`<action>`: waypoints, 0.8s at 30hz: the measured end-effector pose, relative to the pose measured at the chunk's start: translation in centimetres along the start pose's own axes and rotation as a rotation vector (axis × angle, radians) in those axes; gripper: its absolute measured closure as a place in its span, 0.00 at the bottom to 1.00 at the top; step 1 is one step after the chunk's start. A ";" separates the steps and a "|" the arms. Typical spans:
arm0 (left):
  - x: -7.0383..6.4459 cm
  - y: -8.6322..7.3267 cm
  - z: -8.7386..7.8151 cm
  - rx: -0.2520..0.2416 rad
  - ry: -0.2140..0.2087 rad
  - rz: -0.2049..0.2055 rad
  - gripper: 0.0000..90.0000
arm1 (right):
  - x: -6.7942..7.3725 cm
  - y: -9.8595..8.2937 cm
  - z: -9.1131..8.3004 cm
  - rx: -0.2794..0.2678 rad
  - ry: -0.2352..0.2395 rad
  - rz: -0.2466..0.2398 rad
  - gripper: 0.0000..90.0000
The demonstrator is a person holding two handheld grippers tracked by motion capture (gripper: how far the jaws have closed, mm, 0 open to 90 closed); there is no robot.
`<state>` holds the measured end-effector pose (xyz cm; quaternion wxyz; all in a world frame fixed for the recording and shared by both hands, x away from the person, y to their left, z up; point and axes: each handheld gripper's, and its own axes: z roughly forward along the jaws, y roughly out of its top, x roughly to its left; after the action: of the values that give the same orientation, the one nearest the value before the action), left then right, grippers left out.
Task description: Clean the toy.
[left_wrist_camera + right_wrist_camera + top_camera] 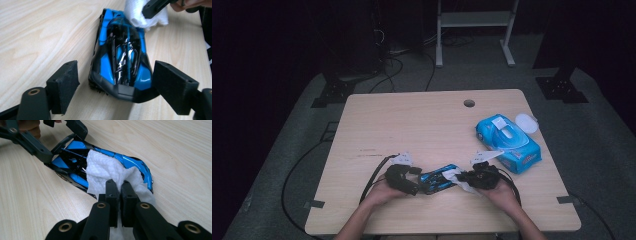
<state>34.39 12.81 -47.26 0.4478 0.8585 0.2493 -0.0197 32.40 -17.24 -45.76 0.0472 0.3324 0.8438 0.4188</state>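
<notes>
At the near edge of the pale wood counter (377,125), a person's two hands are working side by side, each holding a black tool. The left tool (115,82) is standing wide, its two padded jaws bracketing the blunt end of a toy car (121,62); the jaw at 3 o'clock is pressing against the car's flank, while the one at 9 o'clock is sitting just clear of it. The right tool (119,192) is pinching narrow on a white wipe (107,173), its jaws closed on the cloth and laying it over the car's top.

The car is lying flat on the counter between the two tools, toward 6 o'clock of the tabletop in the high view. Its shell is glossy bright blue with black panels, a dark glazed middle throwing back silver glints, a thin blue stripe running down its length and a black bumper across the end nearest the left tool. The crumpled, quilted wipe is covering the tapered end.

Farther off, toward 3 o'clock, a blue pack of wipes (508,145) is lying with its flap lifted, and just beyond it a small white lid (526,121) is resting near the counter's edge. A round cable hole (469,103) is showing at 12 o'clock.
</notes>
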 end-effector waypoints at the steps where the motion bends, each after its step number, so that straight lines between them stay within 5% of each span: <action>1: 0.0 0.0 0.1 0.000 0.000 -0.004 0.23 | 0.1 0.0 0.0 0.000 -0.002 -0.003 0.95; 9: 0.2 -0.2 0.2 -0.005 -0.026 -0.068 0.25 | 0.1 -0.5 -0.2 0.014 -0.009 -0.018 0.95; 15: 0.2 -0.2 0.3 -0.012 -0.041 -0.065 0.31 | -0.1 -0.8 -0.5 0.040 -0.026 -0.018 0.95; 20: 0.2 -0.1 0.3 -0.008 -0.046 -0.065 0.32 | 0.1 0.9 -0.8 -0.015 -0.003 -0.010 0.95; 24: 0.2 -0.1 0.3 -0.004 -0.043 -0.058 0.32 | 0.4 1.7 0.4 0.036 0.006 -0.050 0.95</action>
<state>34.57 12.65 -47.53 0.4540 0.8493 0.2647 -0.0505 33.13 -15.98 -44.69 0.0491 0.3106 0.8593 0.4034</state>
